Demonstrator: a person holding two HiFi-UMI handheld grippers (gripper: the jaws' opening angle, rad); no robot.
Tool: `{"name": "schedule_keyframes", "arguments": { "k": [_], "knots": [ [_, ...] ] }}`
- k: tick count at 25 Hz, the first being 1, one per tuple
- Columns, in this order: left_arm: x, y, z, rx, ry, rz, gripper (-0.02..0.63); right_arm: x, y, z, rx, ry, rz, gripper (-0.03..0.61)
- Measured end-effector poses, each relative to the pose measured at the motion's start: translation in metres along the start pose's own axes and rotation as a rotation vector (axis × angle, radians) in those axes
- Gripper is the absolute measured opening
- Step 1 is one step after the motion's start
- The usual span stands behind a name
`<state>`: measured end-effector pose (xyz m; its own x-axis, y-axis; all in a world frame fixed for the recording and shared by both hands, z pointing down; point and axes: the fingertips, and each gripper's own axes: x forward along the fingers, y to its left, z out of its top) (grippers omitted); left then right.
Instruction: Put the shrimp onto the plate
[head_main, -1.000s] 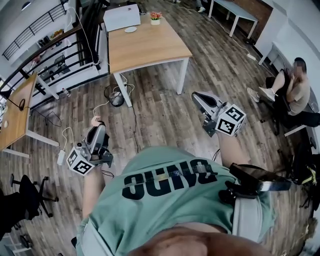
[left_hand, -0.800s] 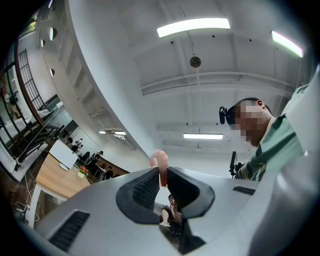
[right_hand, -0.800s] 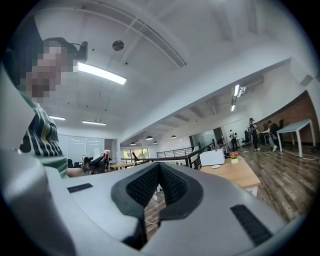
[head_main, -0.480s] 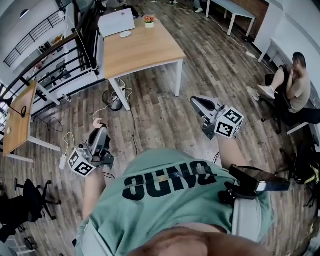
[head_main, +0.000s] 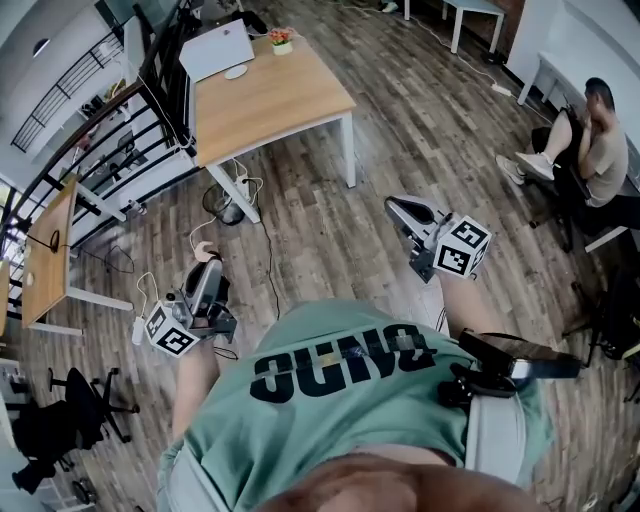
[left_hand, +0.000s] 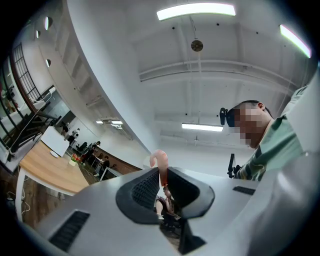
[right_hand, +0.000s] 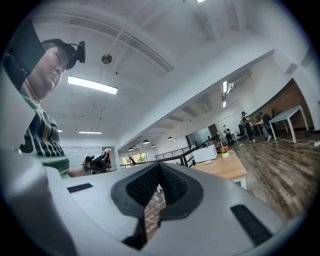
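Observation:
In the left gripper view, a pink curled shrimp (left_hand: 159, 161) pokes up from between the jaws, and my left gripper (left_hand: 161, 176) is shut on it. From the head view that gripper (head_main: 206, 268) hangs over the wood floor at my left, with the shrimp (head_main: 203, 250) at its tip. My right gripper (head_main: 401, 208) is held out over the floor at my right, shut and empty, its pads (right_hand: 172, 184) pressed together. Far ahead, a small white plate (head_main: 236, 72) lies on a wooden table (head_main: 275, 100).
On the table are a white box (head_main: 216, 48) and a flower pot (head_main: 280, 38). Cables and a round object (head_main: 219, 198) lie on the floor by the table leg. A person (head_main: 600, 130) sits at the right. A black railing (head_main: 120, 120) and another desk (head_main: 50, 255) are at the left.
The head view has shifted, so the table and floor slid left in the picture. Both grippers hold nearly the same pose, the left still gripping the shrimp.

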<state>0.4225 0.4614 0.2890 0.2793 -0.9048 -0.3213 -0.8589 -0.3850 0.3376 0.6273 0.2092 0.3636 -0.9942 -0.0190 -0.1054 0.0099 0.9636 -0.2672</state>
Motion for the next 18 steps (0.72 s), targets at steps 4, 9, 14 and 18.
{"name": "schedule_keyframes", "arguments": {
  "k": [4,9,14,18],
  "knots": [
    [0.023,-0.004,-0.016,-0.022,0.032,-0.019,0.054,-0.017,-0.014,-0.004,0.019,0.006,-0.019,0.006],
    [0.039,0.005,-0.023,-0.044,0.052,-0.056,0.054,-0.023,-0.026,-0.009,0.030,0.011,-0.055,0.006],
    [0.028,0.034,-0.016,-0.070,0.033,-0.082,0.054,0.004,-0.022,-0.009,0.016,0.035,-0.084,0.006],
    [-0.003,0.071,0.004,-0.067,0.001,-0.106,0.054,0.050,-0.003,-0.008,-0.042,0.047,-0.088,0.006]
  ]
}}
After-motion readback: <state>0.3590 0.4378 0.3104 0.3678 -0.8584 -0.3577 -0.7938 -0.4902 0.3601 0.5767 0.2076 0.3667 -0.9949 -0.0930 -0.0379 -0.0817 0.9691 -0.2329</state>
